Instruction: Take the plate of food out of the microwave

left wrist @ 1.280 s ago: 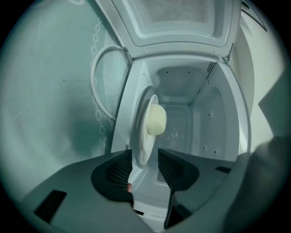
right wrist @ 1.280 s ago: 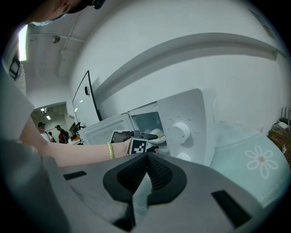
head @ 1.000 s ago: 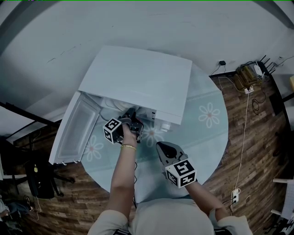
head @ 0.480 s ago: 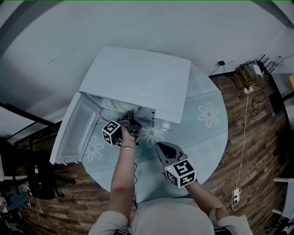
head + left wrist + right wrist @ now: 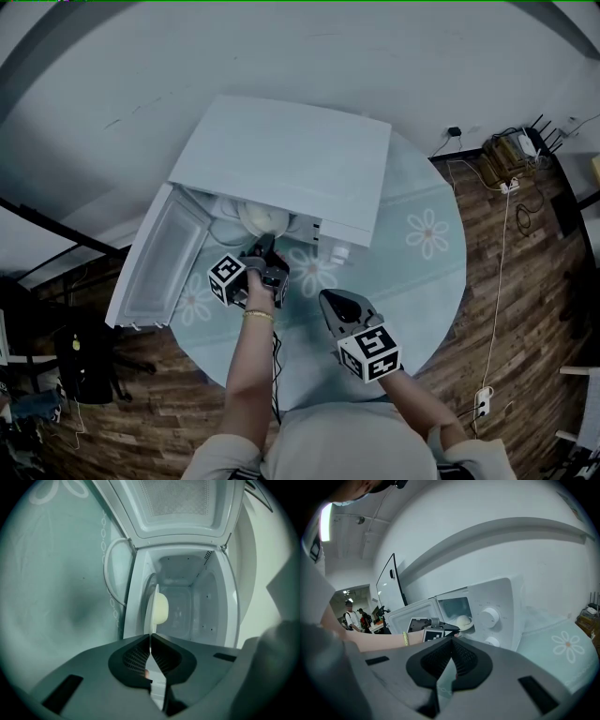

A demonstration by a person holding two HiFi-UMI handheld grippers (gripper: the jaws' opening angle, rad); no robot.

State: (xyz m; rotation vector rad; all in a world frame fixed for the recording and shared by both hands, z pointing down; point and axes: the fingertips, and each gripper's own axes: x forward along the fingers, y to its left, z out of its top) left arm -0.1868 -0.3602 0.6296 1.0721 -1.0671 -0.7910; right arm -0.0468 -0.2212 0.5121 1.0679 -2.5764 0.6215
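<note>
A white microwave point(image 5: 291, 164) stands on a round table, its door point(image 5: 155, 267) swung open to the left. A white plate point(image 5: 258, 217) with a pale round bun point(image 5: 161, 609) sits at the mouth of the cavity, partly out. My left gripper point(image 5: 265, 249) is shut on the plate's near rim; in the left gripper view the plate point(image 5: 152, 613) stands edge-on between the pads of that gripper point(image 5: 150, 638). My right gripper point(image 5: 330, 300) hovers over the table in front of the microwave, shut and empty. From the right gripper view point(image 5: 451, 641) the bun point(image 5: 463, 620) shows in the opening.
A light blue flowered cloth point(image 5: 422, 234) covers the table. The microwave's two knobs point(image 5: 487, 617) face the right gripper. Cables and a power strip point(image 5: 502, 155) lie on the wood floor at right, dark furniture point(image 5: 84, 366) at left. People stand far off point(image 5: 351, 616).
My left gripper has closed on the plate's rim and drawn back toward me, so the plate with the bun now shows at the microwave's opening. The right gripper has hardly moved.
</note>
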